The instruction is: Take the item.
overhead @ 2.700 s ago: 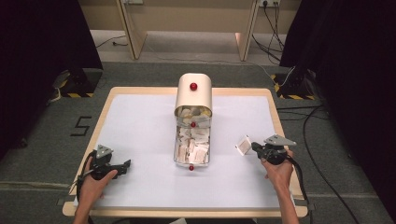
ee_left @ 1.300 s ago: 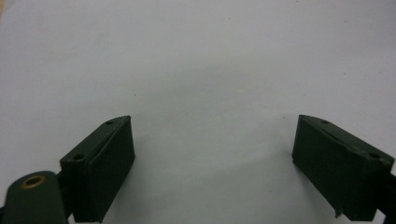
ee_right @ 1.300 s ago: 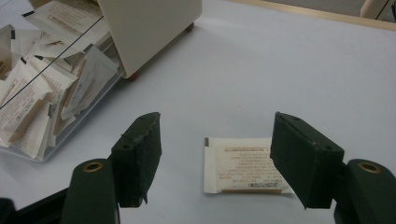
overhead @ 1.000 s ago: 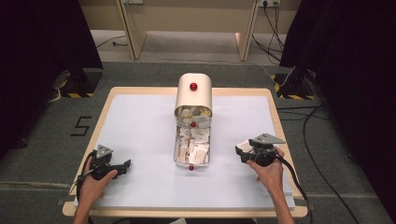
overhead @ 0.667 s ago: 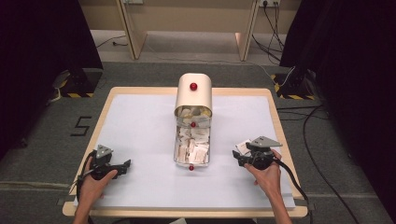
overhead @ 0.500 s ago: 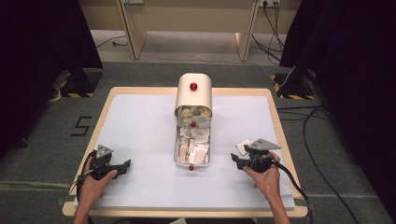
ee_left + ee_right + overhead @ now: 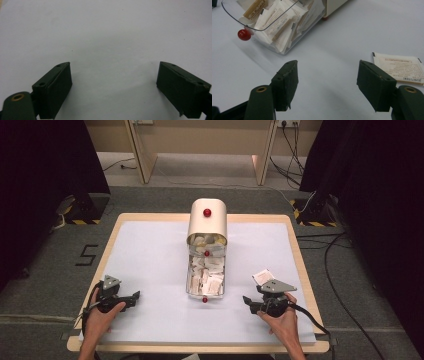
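A cream dispenser box (image 7: 207,220) with a red knob stands mid-table. Its clear drawer (image 7: 191,282) is pulled out toward me and holds several paper sachets (image 7: 206,274); a red knob (image 7: 204,299) marks its front. In the right gripper view the drawer (image 7: 270,47) and its knob (image 7: 244,34) sit at upper left. One loose sachet (image 7: 263,276) lies flat on the sheet; it is beside the right jaw (image 7: 398,67). My right gripper (image 7: 248,300) is open and points left at the drawer's front, jaws empty (image 7: 327,82). My left gripper (image 7: 133,296) rests open on the sheet, empty (image 7: 113,85).
A white sheet (image 7: 150,255) covers the wooden table (image 7: 295,235). Cables (image 7: 310,312) trail from the gripper over the front right edge. Dark curtains and floor stands flank the table; cables lie on the carpet at right.
My right gripper has slid left and toward the front edge, away from the loose sachet, which stays on the sheet. The left gripper has kept still.
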The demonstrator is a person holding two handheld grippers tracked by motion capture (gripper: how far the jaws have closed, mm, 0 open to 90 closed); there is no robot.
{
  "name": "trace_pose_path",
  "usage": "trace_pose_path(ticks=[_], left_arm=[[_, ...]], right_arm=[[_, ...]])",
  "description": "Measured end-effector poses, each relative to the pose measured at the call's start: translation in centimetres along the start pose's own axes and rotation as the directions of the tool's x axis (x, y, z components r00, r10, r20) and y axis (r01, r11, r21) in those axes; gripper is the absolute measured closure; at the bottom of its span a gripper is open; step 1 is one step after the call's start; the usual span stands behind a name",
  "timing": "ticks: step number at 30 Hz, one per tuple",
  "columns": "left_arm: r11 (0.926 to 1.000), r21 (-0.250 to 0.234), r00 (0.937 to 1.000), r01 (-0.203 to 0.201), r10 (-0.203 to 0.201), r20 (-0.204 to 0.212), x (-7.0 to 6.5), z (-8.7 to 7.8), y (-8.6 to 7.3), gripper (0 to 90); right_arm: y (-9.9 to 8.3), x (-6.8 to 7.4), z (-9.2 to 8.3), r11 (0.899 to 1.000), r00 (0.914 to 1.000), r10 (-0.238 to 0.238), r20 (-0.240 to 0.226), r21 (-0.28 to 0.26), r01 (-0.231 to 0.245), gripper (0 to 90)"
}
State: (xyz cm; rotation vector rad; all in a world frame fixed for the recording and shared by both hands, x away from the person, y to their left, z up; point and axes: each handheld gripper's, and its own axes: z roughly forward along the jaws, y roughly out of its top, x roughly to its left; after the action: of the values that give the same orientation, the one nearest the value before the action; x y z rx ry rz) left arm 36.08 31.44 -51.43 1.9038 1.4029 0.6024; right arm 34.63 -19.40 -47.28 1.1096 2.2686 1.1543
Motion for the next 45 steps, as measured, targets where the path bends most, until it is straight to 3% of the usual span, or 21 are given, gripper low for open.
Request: trace_pose_path(ticks=[19, 36, 41, 45], left_arm=[[1.0, 0.0, 1.0, 0.0, 0.0, 0.0, 0.0, 0.0, 0.0, 12.0], [1.0, -0.001, 1.0, 0.0, 0.0, 0.0, 0.0, 0.0, 0.0, 12.0], [1.0, 0.0, 1.0, 0.0, 0.0, 0.0, 0.0, 0.0, 0.0, 12.0], [1.0, 0.0, 1.0, 0.0, 0.0, 0.0, 0.0, 0.0, 0.0, 12.0]], right_arm=[[-1.9, 2.3, -0.2, 0.996, 0.9982, -0.043, -0.042, 0.075, 0.046, 33.2], [-3.1, 3.4, -0.5, 0.99, 0.996, -0.069, -0.056, 0.117, 0.075, 31.2], [-3.6, 3.8, -0.4, 0.984, 0.9943, -0.086, -0.063, 0.153, 0.095, 28.3], [-3.8, 4.0, -0.5, 0.984, 0.9939, -0.094, -0.059, 0.147, 0.101, 27.4]])
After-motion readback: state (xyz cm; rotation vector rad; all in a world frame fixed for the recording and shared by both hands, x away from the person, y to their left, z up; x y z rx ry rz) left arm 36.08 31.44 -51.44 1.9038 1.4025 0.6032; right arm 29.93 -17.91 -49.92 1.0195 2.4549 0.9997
